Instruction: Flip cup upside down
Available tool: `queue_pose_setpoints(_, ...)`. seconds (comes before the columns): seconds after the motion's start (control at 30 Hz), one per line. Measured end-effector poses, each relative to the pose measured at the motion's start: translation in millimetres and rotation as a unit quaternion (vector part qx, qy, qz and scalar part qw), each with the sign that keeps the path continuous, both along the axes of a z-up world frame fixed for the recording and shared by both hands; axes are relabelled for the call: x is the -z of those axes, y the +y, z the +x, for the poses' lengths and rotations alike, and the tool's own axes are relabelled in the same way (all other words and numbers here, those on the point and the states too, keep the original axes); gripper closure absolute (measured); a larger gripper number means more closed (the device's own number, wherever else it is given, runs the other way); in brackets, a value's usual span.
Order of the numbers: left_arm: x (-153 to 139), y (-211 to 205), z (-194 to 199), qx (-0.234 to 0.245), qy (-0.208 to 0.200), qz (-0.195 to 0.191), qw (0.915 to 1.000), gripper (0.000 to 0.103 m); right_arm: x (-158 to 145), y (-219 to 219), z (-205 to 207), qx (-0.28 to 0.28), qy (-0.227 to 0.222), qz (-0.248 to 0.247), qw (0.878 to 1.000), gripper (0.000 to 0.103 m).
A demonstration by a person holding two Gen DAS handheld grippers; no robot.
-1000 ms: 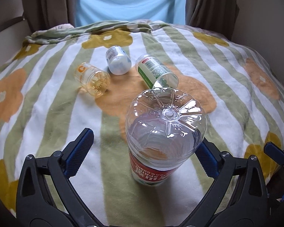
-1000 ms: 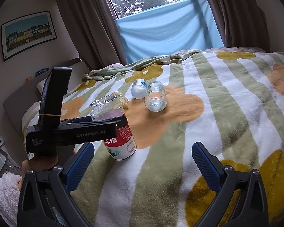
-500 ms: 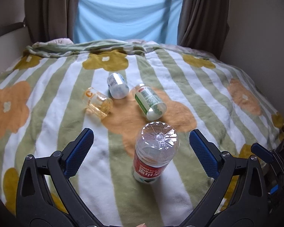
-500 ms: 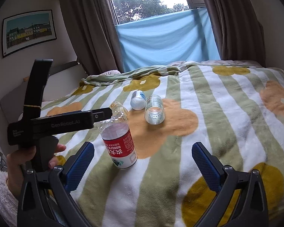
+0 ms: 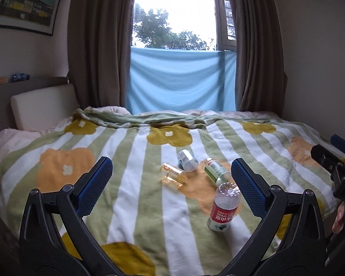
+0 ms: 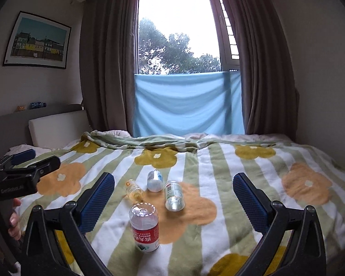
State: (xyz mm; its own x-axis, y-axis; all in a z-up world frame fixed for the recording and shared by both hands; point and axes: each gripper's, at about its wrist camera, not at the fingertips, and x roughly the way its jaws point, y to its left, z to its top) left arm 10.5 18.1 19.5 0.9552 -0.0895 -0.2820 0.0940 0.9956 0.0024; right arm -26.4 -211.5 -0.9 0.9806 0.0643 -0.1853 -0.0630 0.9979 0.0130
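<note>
On my blanket (image 6: pixel 241 184), centre frame: upturned cup (image 6: pixel 145 227) nearest; three bottles (image 6: pixel 154 181) lying behind it; window (image 6: pixel 179 34) beyond.

- One red-labelled cut bottle cup (image 6: pixel 145 227) is standing upside down on the blanket (image 6: pixel 230 184).
- Three small containers are lying on their sides behind it: one amber (image 6: pixel 133 192), one white and blue (image 6: pixel 154 181), one green-labelled (image 6: pixel 173 195).
- Two curtains are hanging, one (image 6: pixel 105 69) on each side of one window (image 6: pixel 179 32).
- One framed picture (image 6: pixel 36 41) is hanging on the wall.
</note>
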Motion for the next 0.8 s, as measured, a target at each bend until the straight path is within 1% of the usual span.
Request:
queue_pose_setpoints(0.1, 5.9, 7.0, -8.2, -0.002, -0.011, -0.006, 0.9999, 0.0, -0.3, 6.0, -3.3, 0.02, -0.009, -0.02, 1.0, 0.0)
queue_pose_setpoints(0.37, 14.5, 6.7, -7.9, 0.009, -0.016, -0.005, 0.9998, 0.0, 9.7, 4.4, -6.6, 0.051, -0.005, -0.015, 0.999, 0.0)
queue_pose_setpoints(0.47, 14.3, 6.5, -8.3, 0.008, -0.021, -0.004, 0.9997, 0.0, 10.2, 3.7, -6.5, 0.055, -0.006, -0.016, 0.998, 0.0)
queue_pose_setpoints(0.8, 16.9, 7.5, -7.1, 0.007, -0.02, -0.004, 0.9998, 0.0, 9.7, 5.7, -8.5, 0.055, -0.007, -0.02, 0.998, 0.0)
